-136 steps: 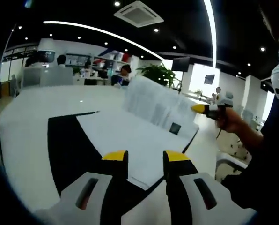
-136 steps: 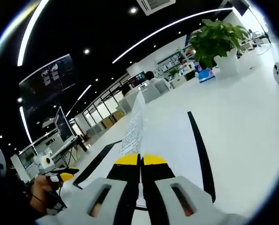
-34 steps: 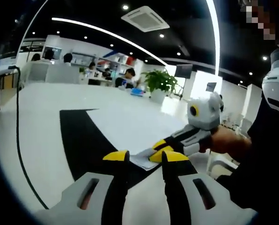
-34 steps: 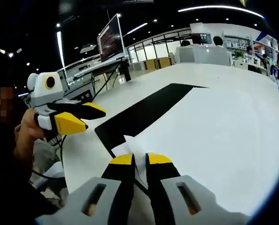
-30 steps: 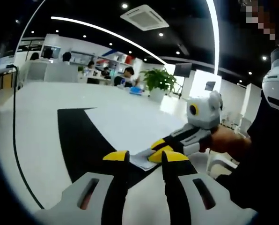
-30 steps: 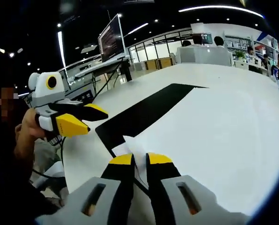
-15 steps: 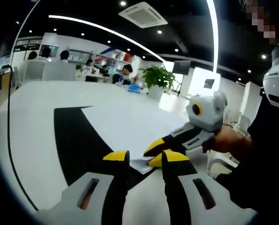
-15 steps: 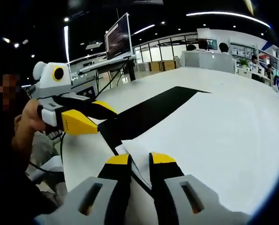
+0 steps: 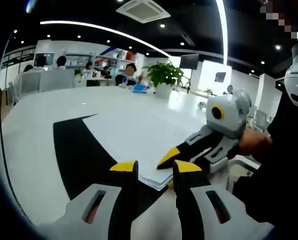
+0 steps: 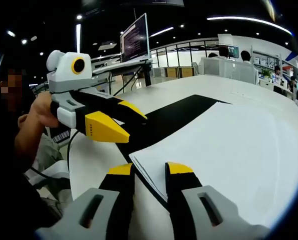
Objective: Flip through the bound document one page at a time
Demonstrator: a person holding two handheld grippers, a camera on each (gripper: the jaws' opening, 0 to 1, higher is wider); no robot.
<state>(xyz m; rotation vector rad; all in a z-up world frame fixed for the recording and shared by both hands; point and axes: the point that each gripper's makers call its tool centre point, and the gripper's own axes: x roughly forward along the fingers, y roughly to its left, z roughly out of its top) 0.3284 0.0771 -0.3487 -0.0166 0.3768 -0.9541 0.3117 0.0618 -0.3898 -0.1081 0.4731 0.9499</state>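
On the white worktop [image 9: 34, 125] lies the bound document [image 10: 224, 145], flat on a black mat [image 9: 81, 150].
The left hand-held gripper [image 9: 155, 166] and the right hand-held gripper [image 10: 151, 169] are both spread apart at its near corner.

Open office: white table [image 9: 34, 115], potted plant [image 9: 161, 77], perhaps distant monitors [image 10: 134, 37].

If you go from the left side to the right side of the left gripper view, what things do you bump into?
Black mat → stack of white pages → the other tongs, yellow-tipped and open at the page corner → the hand holding them.
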